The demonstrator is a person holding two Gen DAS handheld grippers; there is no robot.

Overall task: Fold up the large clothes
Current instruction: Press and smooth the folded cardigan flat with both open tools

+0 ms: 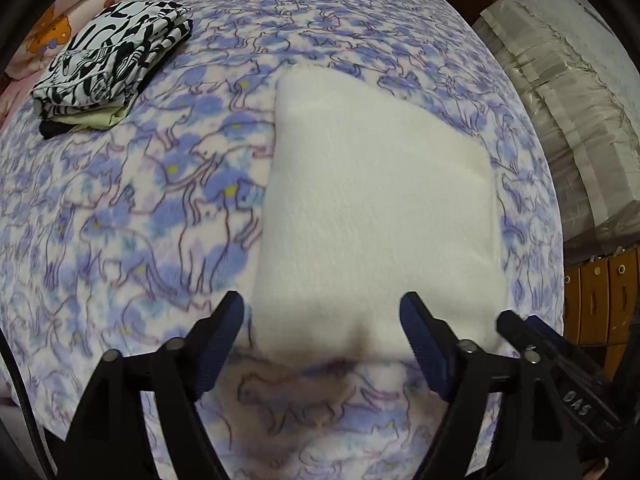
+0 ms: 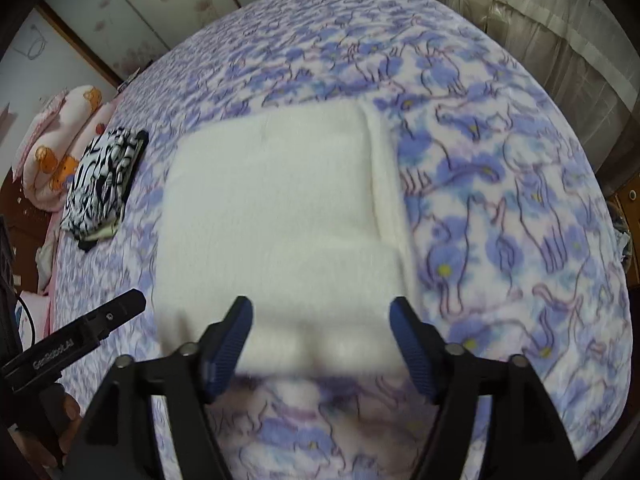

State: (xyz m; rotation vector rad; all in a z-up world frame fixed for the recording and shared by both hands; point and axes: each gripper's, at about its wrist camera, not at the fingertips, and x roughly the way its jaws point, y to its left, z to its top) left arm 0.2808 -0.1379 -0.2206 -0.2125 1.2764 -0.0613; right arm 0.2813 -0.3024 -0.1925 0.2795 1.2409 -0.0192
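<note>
A white fleecy garment (image 1: 372, 200) lies folded into a thick rectangle on the bed; it also shows in the right wrist view (image 2: 280, 208). My left gripper (image 1: 322, 320) is open and empty, its jaws spread over the garment's near edge. My right gripper (image 2: 320, 320) is open and empty too, hovering over the same near edge. The right gripper's black body (image 1: 552, 360) shows at the lower right of the left wrist view. The left gripper's body (image 2: 76, 340) shows at the lower left of the right wrist view.
The bed has a purple cat-print blanket (image 1: 140, 220). A stack of folded clothes with a black-and-white top (image 1: 112, 64) lies at the far left, also in the right wrist view (image 2: 104, 184). Pink pillows (image 2: 60, 140), a curtain (image 2: 540, 40) and wooden drawers (image 1: 600, 300) surround the bed.
</note>
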